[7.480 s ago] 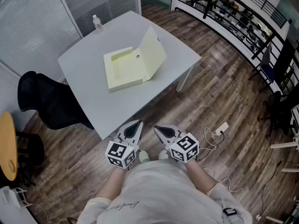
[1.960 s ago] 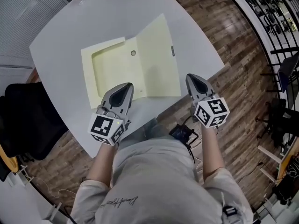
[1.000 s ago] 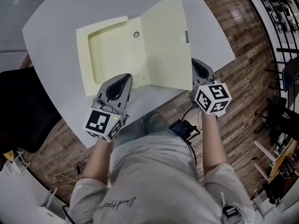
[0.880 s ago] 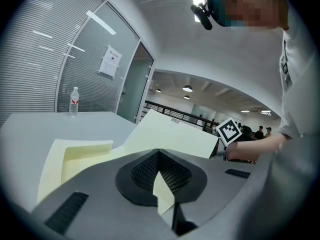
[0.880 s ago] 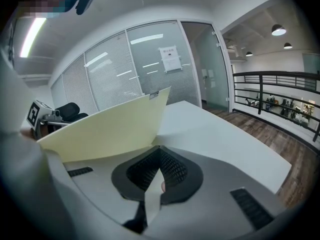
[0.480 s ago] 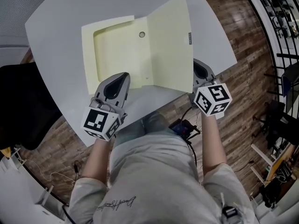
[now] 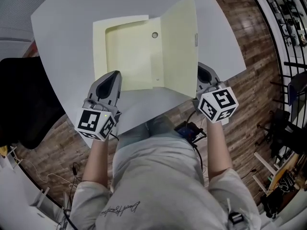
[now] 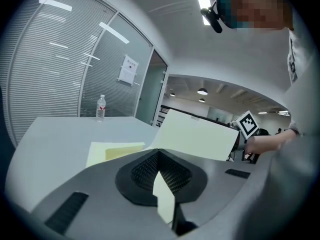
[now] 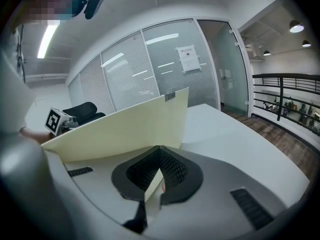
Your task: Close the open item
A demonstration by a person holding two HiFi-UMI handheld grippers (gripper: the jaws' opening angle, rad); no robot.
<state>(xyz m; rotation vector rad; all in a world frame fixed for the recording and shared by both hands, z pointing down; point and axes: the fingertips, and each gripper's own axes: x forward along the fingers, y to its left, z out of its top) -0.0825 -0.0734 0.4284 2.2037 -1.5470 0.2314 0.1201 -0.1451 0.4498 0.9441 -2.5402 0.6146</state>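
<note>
Yellow folder point(image 7: 129, 56) is lying open on the surface point(image 7: 67, 18) ahead of both tools, its lid point(image 7: 180, 47) tilting up. The left tool point(image 7: 114, 75), jaws narrow, is sitting at its near-left corner. The right tool point(image 7: 203, 71), equally narrow, is sitting just behind the lid.

Pale yellow box file point(image 7: 129, 56) lies open, lid point(image 7: 180, 44) apparently half-raised.

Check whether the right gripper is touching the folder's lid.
Cannot tell. In the right gripper view the lid rises just past the right gripper, its lower edge hidden behind the jaw tips; no contact or gap shows.
</note>
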